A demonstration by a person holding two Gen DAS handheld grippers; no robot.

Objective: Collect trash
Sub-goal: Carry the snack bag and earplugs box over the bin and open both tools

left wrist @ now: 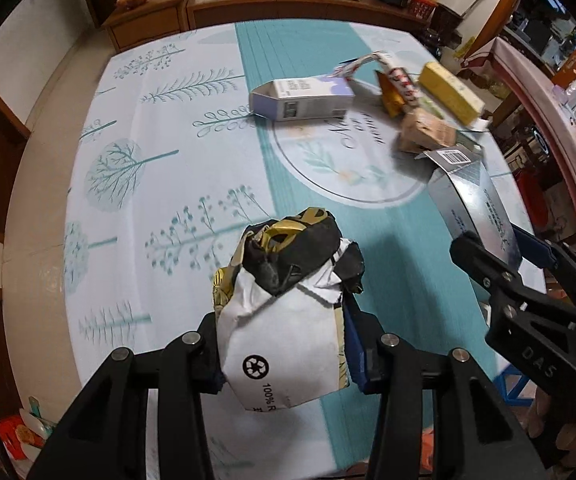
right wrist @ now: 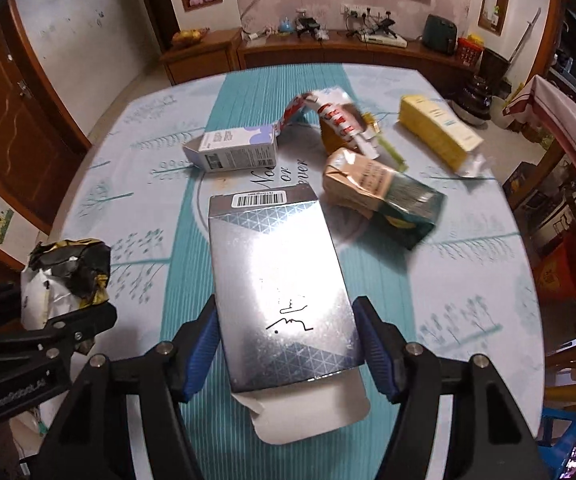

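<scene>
Held items and remaining litter, listed left to right.

1. Crumpled paper bag [left wrist: 288, 304], lower centre of the left wrist view; white, black and gold, with a recycling mark. The left gripper [left wrist: 288, 352] is clamped on its sides, the bag bulging above the pads. Gripped low, probably so the crushed top stays bundled. It appears to hang clear of the tablecloth [left wrist: 168, 120].

2. Silver box [right wrist: 284, 288], centre of the right wrist view; barcode at the far end, open white flap at the near end. The right gripper [right wrist: 288, 340] is closed on its long edges, blue pads [right wrist: 204, 344] pressing both sides. Held across its narrow width, the only span the jaws appear able to take.

3. White carton [right wrist: 236, 150], upper centre-left, lying on its side, untouched.

4. Red-and-white wrapper [right wrist: 332, 112], upper centre, arched and blurred.

5. Brown-and-green packet [right wrist: 380, 196], right of centre, on the cloth.

6. Yellow box [right wrist: 436, 132], upper right, near the table edge.

Items 3–6 await collection. No bin is visible.
</scene>
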